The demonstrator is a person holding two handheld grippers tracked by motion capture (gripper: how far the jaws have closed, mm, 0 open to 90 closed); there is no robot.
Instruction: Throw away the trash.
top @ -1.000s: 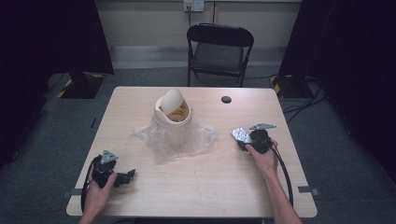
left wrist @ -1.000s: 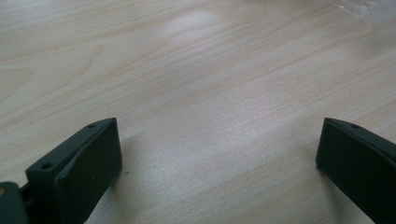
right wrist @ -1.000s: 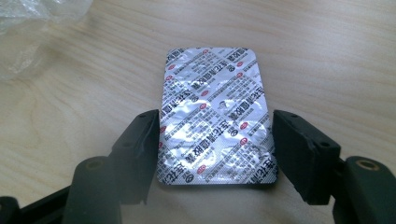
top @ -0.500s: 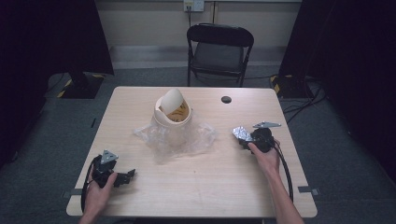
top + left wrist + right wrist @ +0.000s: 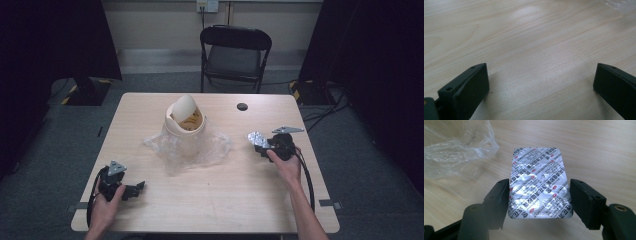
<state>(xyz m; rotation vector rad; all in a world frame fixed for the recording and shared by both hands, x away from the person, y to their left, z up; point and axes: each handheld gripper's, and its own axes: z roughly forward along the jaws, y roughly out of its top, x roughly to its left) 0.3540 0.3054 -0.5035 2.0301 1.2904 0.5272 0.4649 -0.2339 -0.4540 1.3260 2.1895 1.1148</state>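
Note:
A silver foil blister pack (image 5: pixel 539 187) with red and black print is clamped by its two long edges between the jaws of my right gripper (image 5: pixel 539 195). In the high view that right gripper (image 5: pixel 257 142) holds the blister pack (image 5: pixel 256 138) just above the table's right side. It points left toward a cream tub (image 5: pixel 184 122). The tub's lid is tipped up, and it stands on crumpled clear plastic (image 5: pixel 210 147). My left gripper (image 5: pixel 139 189) rests near the front left corner. In its own view the left gripper (image 5: pixel 541 82) has its jaws wide apart over bare wood.
The light wooden table (image 5: pixel 225 200) has a small black round cap (image 5: pixel 242 106) near its far edge. A black folding chair (image 5: pixel 235 55) stands behind the table. The clear plastic (image 5: pixel 456 152) lies to the upper left of the blister pack in the right gripper view.
My right hand has lifted a little, carrying the blister pack with it. The left hand and the tub have stayed put.

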